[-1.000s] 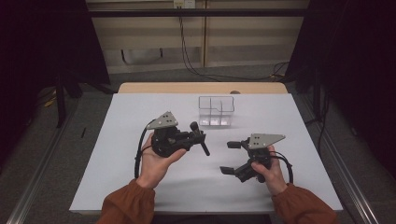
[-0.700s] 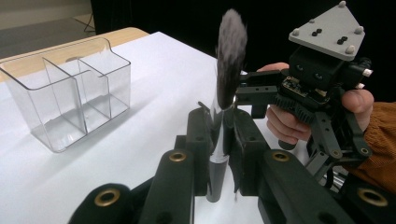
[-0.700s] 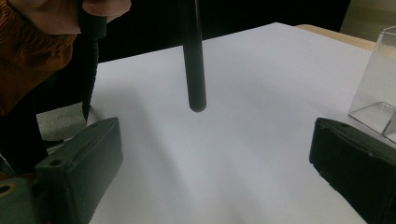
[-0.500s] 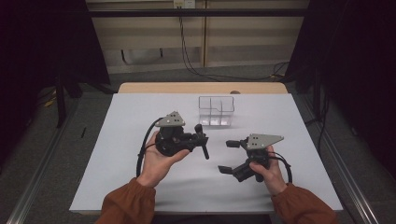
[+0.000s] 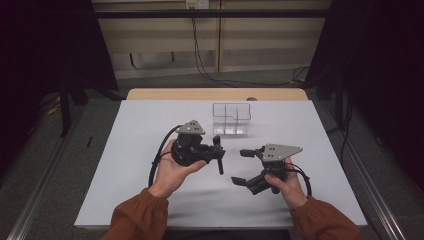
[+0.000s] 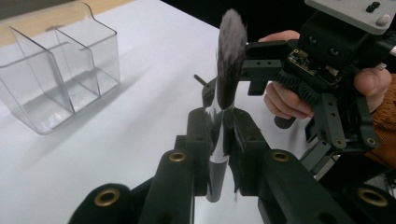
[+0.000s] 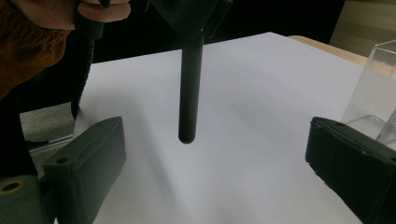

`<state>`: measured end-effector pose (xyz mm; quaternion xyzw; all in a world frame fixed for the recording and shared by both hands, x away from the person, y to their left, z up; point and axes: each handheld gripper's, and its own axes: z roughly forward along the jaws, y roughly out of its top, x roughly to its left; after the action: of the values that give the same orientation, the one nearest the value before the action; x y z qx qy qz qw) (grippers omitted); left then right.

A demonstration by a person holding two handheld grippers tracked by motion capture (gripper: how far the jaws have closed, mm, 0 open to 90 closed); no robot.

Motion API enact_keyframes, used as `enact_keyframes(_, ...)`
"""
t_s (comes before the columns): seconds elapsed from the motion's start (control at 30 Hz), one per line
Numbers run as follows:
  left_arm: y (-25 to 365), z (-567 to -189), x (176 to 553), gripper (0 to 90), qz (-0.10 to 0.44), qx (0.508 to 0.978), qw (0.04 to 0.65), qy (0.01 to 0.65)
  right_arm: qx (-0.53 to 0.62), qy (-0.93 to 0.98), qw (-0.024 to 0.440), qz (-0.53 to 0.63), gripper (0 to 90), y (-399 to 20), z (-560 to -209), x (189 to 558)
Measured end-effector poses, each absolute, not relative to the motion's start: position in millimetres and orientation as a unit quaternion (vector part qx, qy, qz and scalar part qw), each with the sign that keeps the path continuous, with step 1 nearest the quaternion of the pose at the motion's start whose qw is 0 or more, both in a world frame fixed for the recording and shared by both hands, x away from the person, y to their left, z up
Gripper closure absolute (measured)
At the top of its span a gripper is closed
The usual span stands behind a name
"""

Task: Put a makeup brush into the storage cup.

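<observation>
- High view: the left gripper [image 5: 218, 154] is held over the middle of the white table [image 5: 125, 150], its jaws closed on a makeup brush [image 5: 220, 165] whose dark handle points down toward 6 o'clock. The right gripper [image 5: 241, 167] is seen just beside it at 3 o'clock, jaws spread wide and nothing between them. The clear organizer [image 5: 231, 119] stands at 12 o'clock of both grippers, apart from them.
- Left gripper view: the brush is clamped at its silver ferrule, bristles upright at 12 o'clock. The organizer [image 6: 56, 65] sits at 10 o'clock, its compartments bare.
- Right gripper view: the handle [image 7: 190, 88] hangs down between the open jaws, untouched by either pad.
- Judgement: a handover or a drop into the organizer appears to be in hand. The brush should be kept vertical, the handle centred between the right pads before closing, and the left grip released only once the right one is firm.
</observation>
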<state>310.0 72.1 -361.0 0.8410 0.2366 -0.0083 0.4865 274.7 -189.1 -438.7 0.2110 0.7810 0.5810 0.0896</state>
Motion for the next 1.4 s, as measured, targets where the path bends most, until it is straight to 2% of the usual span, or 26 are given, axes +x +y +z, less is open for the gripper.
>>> enact_keyframes(0.43, 67, -366, 307, 79.6, -0.018, 0.844, 0.486, 0.227, 0.202, 0.781, 0.064, 0.588, 4.7, -174, -438, 274)
enact_keyframes(0.53, 65, -366, 307, 79.6, -0.019, 0.844, 0.486, 0.225, 0.210, 0.777, 0.069, 0.589, 8.2, -171, -438, 273)
enact_keyframes(0.7, 62, -368, 305, 79.6, -0.022, 0.845, 0.486, 0.221, 0.221, 0.770, 0.074, 0.593, 18.2, -169, -436, 273)
enact_keyframes(0.73, 62, -368, 305, 79.6, -0.023, 0.845, 0.486, 0.221, 0.220, 0.771, 0.070, 0.594, 23.2, -168, -437, 273)
enact_keyframes(0.8, 61, -368, 305, 79.6, -0.024, 0.845, 0.486, 0.221, 0.221, 0.771, 0.072, 0.593, 27.3, -167, -437, 273)
enact_keyframes(0.87, 61, -368, 305, 79.6, -0.023, 0.845, 0.486, 0.221, 0.220, 0.768, 0.072, 0.598, 38.2, -167, -438, 273)
enact_keyframes(1.07, 61, -369, 305, 79.6, -0.023, 0.845, 0.486, 0.220, 0.220, 0.766, 0.066, 0.600, 54.0, -166, -439, 274)
enact_keyframes(1.17, 60, -369, 305, 79.6, -0.024, 0.844, 0.488, 0.220, 0.221, 0.766, 0.062, 0.601, 60.5, -166, -440, 274)
enact_keyframes(1.4, 59, -370, 304, 79.6, -0.021, 0.847, 0.486, 0.214, 0.224, 0.766, 0.056, 0.600, 67.6, -166, -440, 275)
